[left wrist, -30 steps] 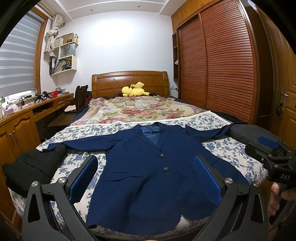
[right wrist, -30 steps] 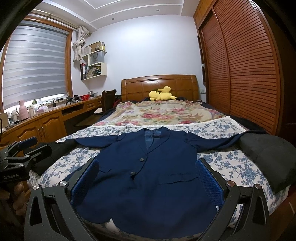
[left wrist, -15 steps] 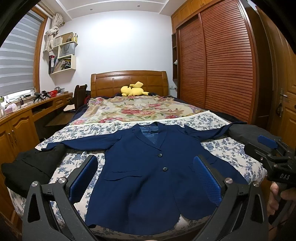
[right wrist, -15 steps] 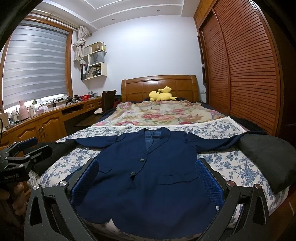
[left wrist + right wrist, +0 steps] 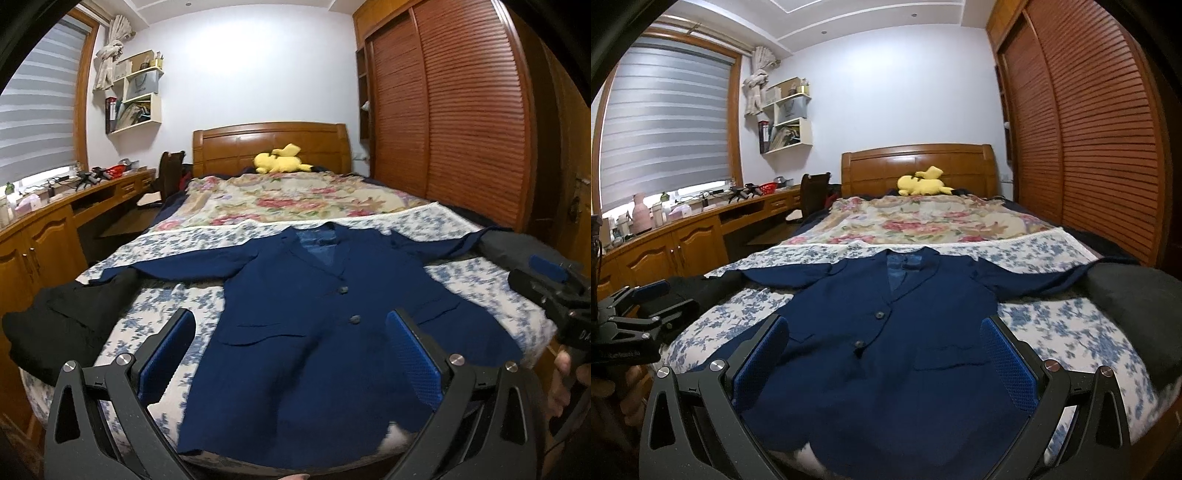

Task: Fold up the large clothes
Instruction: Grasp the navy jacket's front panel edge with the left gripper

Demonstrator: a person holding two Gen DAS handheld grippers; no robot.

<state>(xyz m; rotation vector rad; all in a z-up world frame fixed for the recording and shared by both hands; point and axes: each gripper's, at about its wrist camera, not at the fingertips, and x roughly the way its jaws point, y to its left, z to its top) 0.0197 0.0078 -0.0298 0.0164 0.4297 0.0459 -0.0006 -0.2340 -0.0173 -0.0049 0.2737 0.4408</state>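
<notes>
The bed [image 5: 155,306] fills the frame, and the navy jacket [image 5: 314,332] lies flat across its foot, front up, buttoned, sleeves out toward 9 and 3 o'clock. A dark garment [image 5: 62,325] sits at 8 o'clock. No fold made yet; this looks like the approach. The left gripper [image 5: 290,354] and right gripper [image 5: 884,360] hover spread wide, pinching nothing. Next move likely needs a grab at a sleeve or a hem corner.

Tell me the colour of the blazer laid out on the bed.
Navy blue blazer, with dark buttons; clearest in the right wrist view.
</notes>
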